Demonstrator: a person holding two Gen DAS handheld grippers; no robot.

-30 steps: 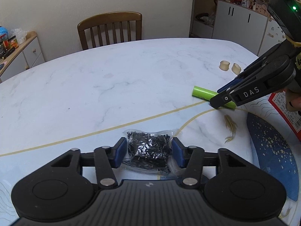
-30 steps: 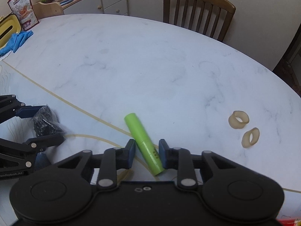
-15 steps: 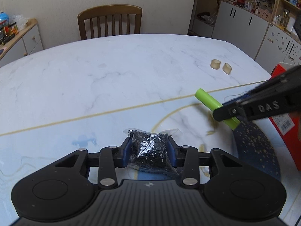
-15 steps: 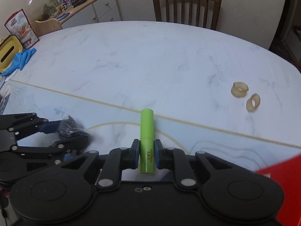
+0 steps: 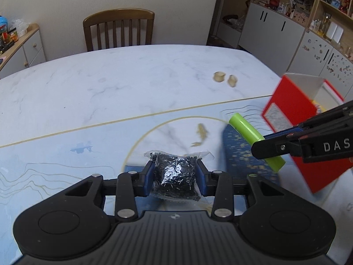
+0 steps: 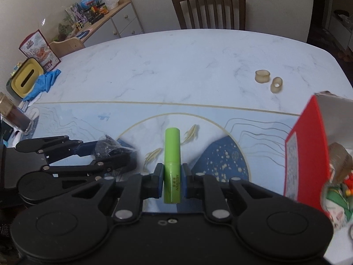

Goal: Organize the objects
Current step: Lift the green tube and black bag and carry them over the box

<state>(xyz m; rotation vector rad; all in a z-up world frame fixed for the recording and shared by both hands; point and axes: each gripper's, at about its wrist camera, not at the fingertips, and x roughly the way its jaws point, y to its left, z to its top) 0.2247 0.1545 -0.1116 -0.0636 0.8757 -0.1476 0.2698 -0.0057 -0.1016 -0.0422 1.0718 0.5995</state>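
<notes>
- Left wrist view, nearest: left gripper point(image 5: 174, 176) closed on a clear bag of small black parts point(image 5: 174, 176), blue pads pressing both its sides, bag bulging forward between the fingers and held over the blue printed mat point(image 5: 55, 154).
- Right wrist view, nearest: right gripper point(image 6: 172, 182) clamped tight on a green tube point(image 6: 172, 165), gripped near its lower end, tube pointing straight ahead along the fingers, cap end away from the camera.
- Same tube seen from the left wrist at right point(image 5: 256, 142), slanted, crossed by the black finger marked "DAS".
- Left of the tube in the right wrist view: the other gripper with the bag point(image 6: 110, 149) pinched at its tip.
- Beneath both tools: mat with a gold circle, a dark blue speckled patch point(image 6: 225, 161) and small printed fish point(image 6: 190, 133).
- At right, close by: red box point(image 5: 293, 119), open at the top, tilted in the fisheye; blurred contents visible inside from the right wrist, not identifiable.
- Farther out on the white marble table point(image 6: 176, 61), beyond the mat's gold border: two small beige rings point(image 6: 268, 80) lying just beside each other, well apart from both tools.
- Far left table edge in the right wrist view: blue cloth point(image 6: 44, 82), yellow-lidded container point(image 6: 24, 80), a printed packet point(image 6: 39, 50) standing behind.
- Farthest: wooden chair point(image 5: 118, 29) at the table's far side, against the wall.
</notes>
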